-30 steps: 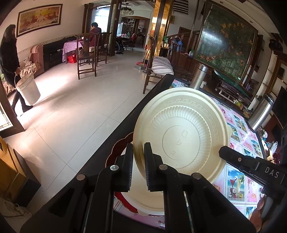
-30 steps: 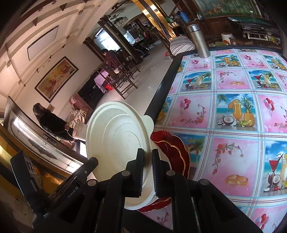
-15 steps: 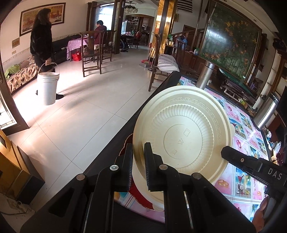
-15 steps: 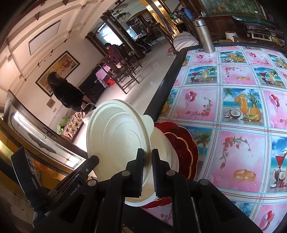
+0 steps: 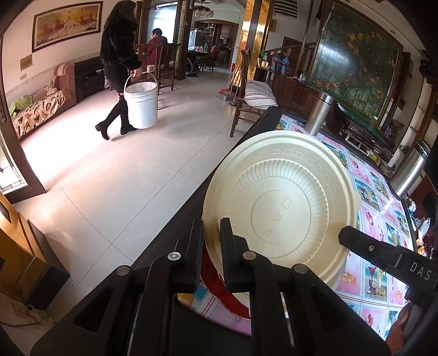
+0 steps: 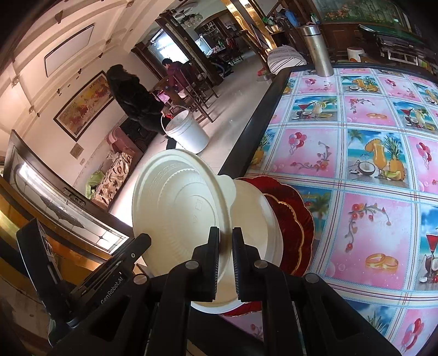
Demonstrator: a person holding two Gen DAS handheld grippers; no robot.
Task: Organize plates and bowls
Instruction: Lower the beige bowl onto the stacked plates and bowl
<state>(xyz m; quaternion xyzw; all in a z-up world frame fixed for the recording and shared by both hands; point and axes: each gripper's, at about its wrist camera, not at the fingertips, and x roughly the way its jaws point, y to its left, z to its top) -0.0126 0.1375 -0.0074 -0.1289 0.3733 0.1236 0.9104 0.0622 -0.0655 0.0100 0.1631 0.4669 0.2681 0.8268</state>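
Patterned tablecloth (image 6: pixel 369 153) carries red plates (image 6: pixel 297 219) near its edge with a cream bowl (image 6: pixel 257 219) on them, while left gripper (image 5: pixel 212 246) and right gripper (image 6: pixel 225 249) both pinch an inverted cream bowl (image 5: pixel 279 205) above the stack, nesting apparently unfinished.

Place: you worked in a home's living room.
Evidence: sofa (image 5: pixel 41 105), dining chairs (image 5: pixel 164 68), framed painting (image 5: pixel 67 23), patterned tablecloth (image 6: pixel 356 153).

Left gripper (image 5: pixel 212 253) and right gripper (image 6: pixel 225 263), each seen nearly closed, fingers clamped on opposite rims of a shared cream plate (image 5: pixel 279 208), held tilted.
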